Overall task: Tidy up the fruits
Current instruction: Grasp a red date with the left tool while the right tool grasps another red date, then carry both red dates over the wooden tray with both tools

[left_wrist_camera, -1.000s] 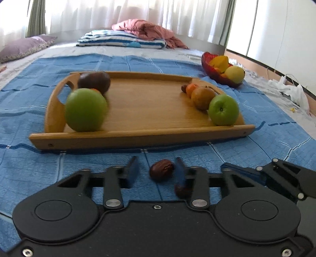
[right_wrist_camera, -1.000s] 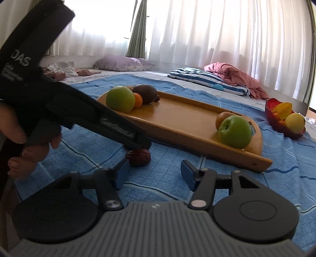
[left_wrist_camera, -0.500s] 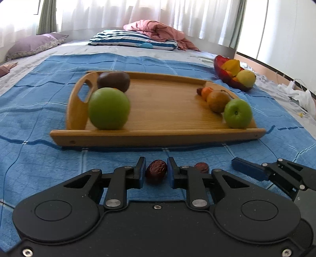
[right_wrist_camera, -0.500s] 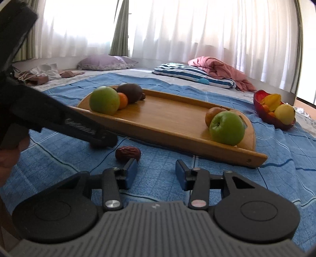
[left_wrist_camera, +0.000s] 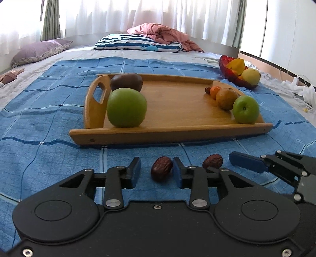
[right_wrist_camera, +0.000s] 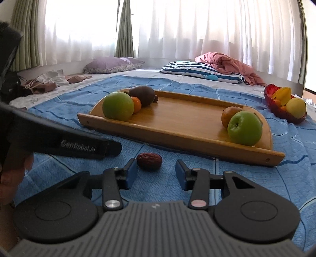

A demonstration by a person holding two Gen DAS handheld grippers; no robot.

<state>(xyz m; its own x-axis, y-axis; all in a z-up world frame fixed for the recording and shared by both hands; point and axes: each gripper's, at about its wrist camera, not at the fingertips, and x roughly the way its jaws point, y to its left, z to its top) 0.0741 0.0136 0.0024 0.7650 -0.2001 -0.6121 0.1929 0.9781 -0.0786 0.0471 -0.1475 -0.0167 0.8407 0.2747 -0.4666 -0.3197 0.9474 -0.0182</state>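
Left tongs (left_wrist_camera: 156, 173) opening around date (left_wrist_camera: 161, 171), blue blanket (left_wrist_camera: 49, 118), curtains (left_wrist_camera: 138, 15)

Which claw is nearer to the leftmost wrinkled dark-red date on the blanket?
Left. The date sits between the opening left claw's jaws; the right claw is to its right, beyond the other date.

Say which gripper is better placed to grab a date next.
Left, probably: the left gripper's opening jaws flank one date; the other date lies beyond the right gripper's fingertips, not between them.
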